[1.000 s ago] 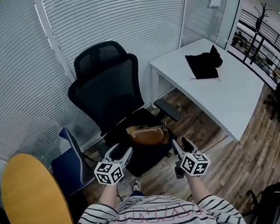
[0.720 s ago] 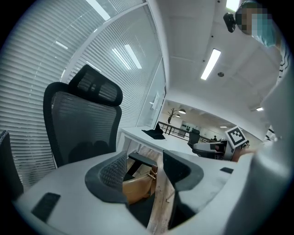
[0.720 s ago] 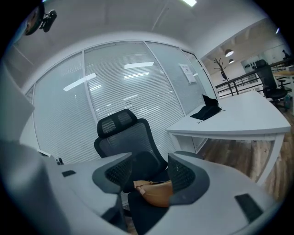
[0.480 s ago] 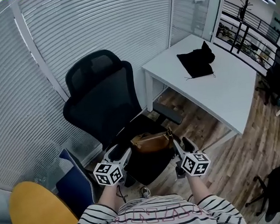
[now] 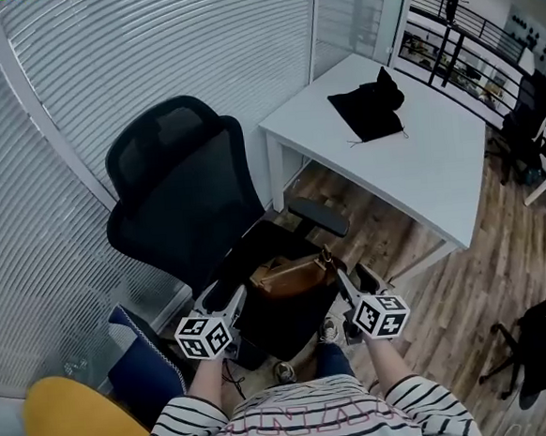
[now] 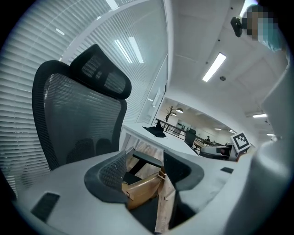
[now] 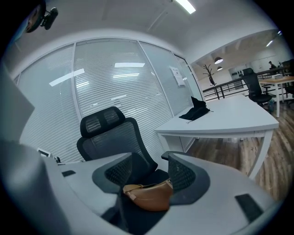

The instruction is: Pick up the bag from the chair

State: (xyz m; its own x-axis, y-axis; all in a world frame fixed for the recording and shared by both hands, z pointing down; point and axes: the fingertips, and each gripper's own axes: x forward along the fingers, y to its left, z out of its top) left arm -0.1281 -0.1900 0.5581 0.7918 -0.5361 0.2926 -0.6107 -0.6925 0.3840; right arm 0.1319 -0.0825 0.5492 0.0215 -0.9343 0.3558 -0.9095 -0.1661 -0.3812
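Observation:
A brown leather bag (image 5: 292, 275) lies on the seat of a black mesh office chair (image 5: 181, 187). Both grippers hover in front of the seat's front edge, neither touching the bag. My left gripper (image 5: 225, 296) is open just left of the bag. Its own view frames the bag (image 6: 143, 189) between the spread fingers. My right gripper (image 5: 355, 278) is open just right of the bag. In the right gripper view the bag (image 7: 149, 196) rests low between the fingers, with the chair (image 7: 110, 137) behind.
A white desk (image 5: 439, 180) stands to the right of the chair with a black cloth item (image 5: 368, 106) on it. The chair's armrest (image 5: 318, 216) juts toward the desk. A blue chair (image 5: 144, 368) and a yellow round table (image 5: 78, 430) sit at lower left. Blinds cover the wall behind.
The view has swung, so chair and desk sit further left and the yellow table has slid toward the corner. Both grippers stay open and have edged closer to the bag's sides.

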